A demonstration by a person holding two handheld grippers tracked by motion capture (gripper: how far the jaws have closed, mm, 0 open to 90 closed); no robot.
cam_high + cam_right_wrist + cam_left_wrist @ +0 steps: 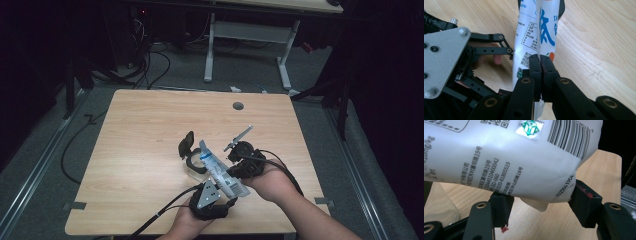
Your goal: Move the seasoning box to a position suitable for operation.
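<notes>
White pouch (pixel 220 170): a printed plastic sachet with blue lettering and a barcode, held in the air above the near part of the table, slanting from upper left to lower right in the high view.
Right gripper (pixel 540 61): jaws pressed flat together on the pouch's thin sealed seam, holding it.
Left gripper (pixel 541 200): jaws wide, one on each side of the pouch's lower corner. They sit at or just short of the film, and no squeeze shows.
Step in hand: probably taking a second grip on the pouch, so the two grippers can pull it taut or tear it.
Doing it well: close the left jaws squarely on the flat corner, not on the bulging middle, which could slip or burst. Keep the right gripper steady on the seam.
Wooden table (pixel 150 150): light wood grain, mostly bare, with a round cable hole (pixel 238 106) near its far edge.
Clear container (pixel 194 167): just beyond the pouch's upper end, close enough to be knocked if the pouch swings.
Dark object (pixel 186 142): small and black, beside the container. I cannot tell what it is.
Cables: they trail from both grippers towards the near edge and could snag.
Background: dark room with a second desk (pixel 250 30) behind.
</notes>
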